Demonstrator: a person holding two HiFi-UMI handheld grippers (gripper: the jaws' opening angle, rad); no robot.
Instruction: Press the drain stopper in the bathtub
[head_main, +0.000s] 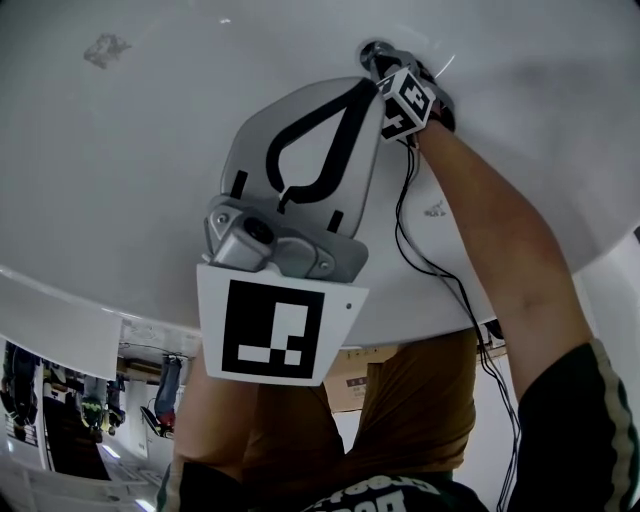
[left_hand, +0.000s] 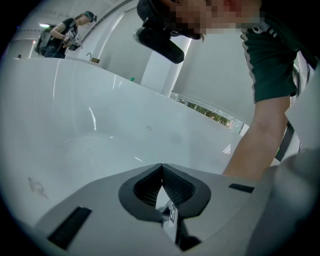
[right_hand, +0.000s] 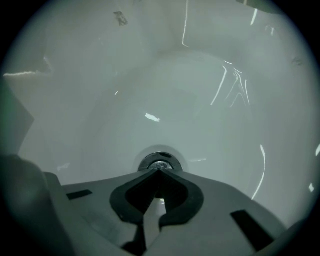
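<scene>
The round chrome drain stopper (right_hand: 159, 162) sits in the floor of the white bathtub (right_hand: 210, 130). My right gripper (right_hand: 158, 170) points straight down at it with the jaws shut and empty; the joined tips lie over the stopper's middle, and I cannot tell whether they touch it. In the head view the stopper (head_main: 372, 48) peeks out at the top, just beyond the right gripper (head_main: 380, 64) and its marker cube. My left gripper (head_main: 368, 88) hovers above the tub, shut and holding nothing. In the left gripper view its closed tips (left_hand: 161, 165) face the tub's far wall.
The tub's curved rim (head_main: 60, 310) runs along the lower left. A grey smudge (head_main: 105, 48) marks the tub floor. A black cable (head_main: 440, 270) trails along the right forearm (left_hand: 260, 145). A person (left_hand: 65, 32) stands far behind the tub.
</scene>
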